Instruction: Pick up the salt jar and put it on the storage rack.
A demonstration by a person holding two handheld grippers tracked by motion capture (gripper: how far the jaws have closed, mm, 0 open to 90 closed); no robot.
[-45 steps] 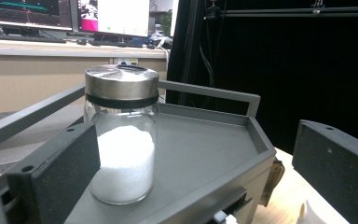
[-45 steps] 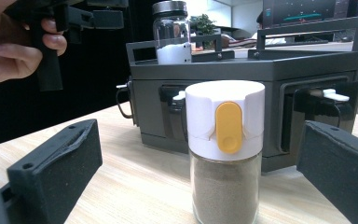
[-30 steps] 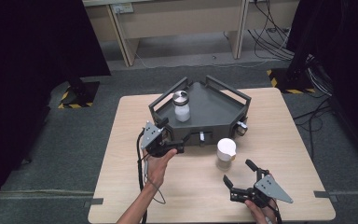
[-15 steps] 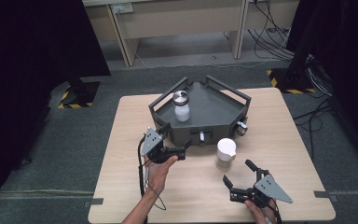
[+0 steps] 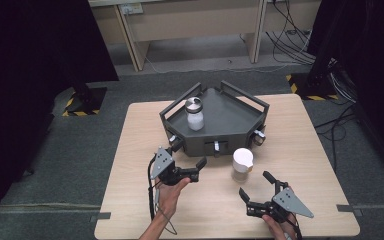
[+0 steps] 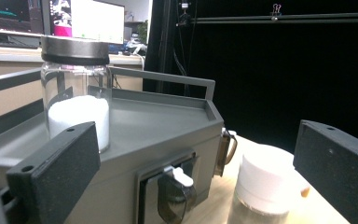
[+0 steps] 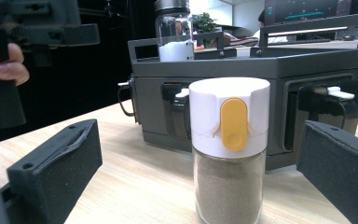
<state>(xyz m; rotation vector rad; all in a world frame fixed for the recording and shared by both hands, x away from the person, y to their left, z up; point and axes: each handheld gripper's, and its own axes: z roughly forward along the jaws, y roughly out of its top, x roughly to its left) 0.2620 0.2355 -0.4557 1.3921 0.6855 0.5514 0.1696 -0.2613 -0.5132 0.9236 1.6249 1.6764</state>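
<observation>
Grippers: two, one in each of my hands, both over the near half of the surface (image 5: 130, 150).
Left gripper (image 5: 192, 167): released, jaws spread wide with nothing between them, just in front of the tray's near-left corner. In the left gripper view the jaws stand far apart, framing the tray front.
Right gripper (image 5: 256, 185): released too, jaws splayed wide and empty, pointed at the shaker from the near side and not touching it.
Shaker (image 7: 228, 149): one, upright on the surface just before the tray's front wall, between my two grippers. It has a white cap with one yellow tab facing my right gripper and brownish powder in the clear body.
Jar (image 5: 194, 113): one, clear glass with a metal lid, part filled with white grains, upright inside the tray at its left side.
Tray (image 5: 230, 122): one, dark grey, angular, with raised rails, at the middle of the surface.
Latches (image 7: 179, 112): three I can count along the tray's front faces in the high view.
</observation>
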